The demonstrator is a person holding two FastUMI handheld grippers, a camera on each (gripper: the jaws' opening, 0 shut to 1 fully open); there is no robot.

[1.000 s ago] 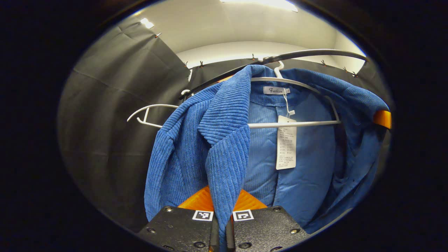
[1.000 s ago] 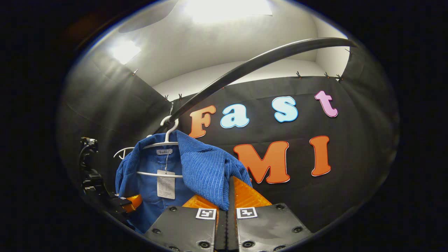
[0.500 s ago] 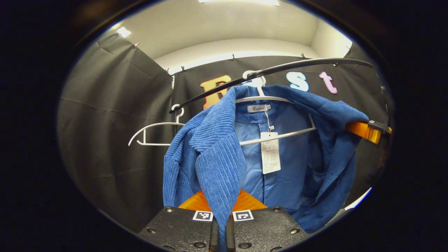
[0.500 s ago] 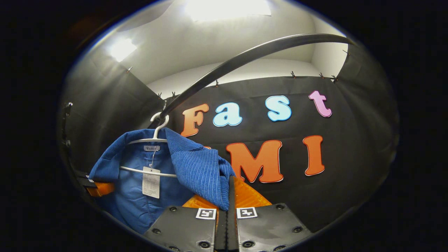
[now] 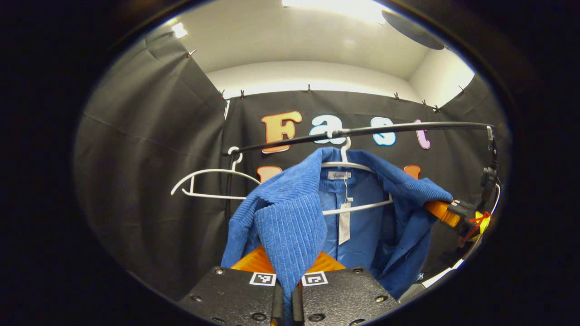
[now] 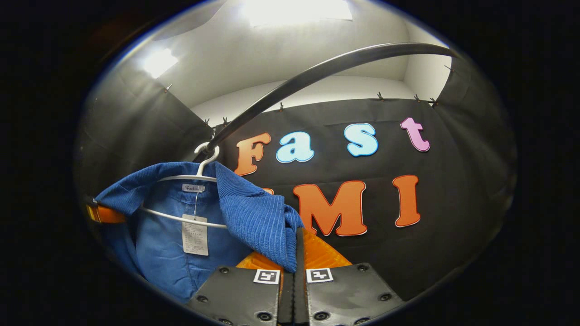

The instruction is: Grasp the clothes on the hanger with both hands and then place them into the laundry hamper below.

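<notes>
Left gripper (image 5: 287, 283): I hold the blue jacket (image 5: 290, 217) pinched, lower centre.
Right gripper (image 6: 293, 271): I clamp its other lapel.
Hanger (image 5: 358, 185): on rail (image 5: 362, 132).

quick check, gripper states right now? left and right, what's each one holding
Left gripper: jaws closed on the blue corduroy jacket, at its front edge.
Right gripper: jaws closed on the same jacket, at its other front edge.

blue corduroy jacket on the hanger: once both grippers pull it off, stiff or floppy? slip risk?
Likely floppy: the blue jacket folds and drapes over the left gripper. Slip risk seems low: ribbed fabric is pinched between shut fingers of the right gripper too. It may snag: the white hanger sits inside it.
</notes>
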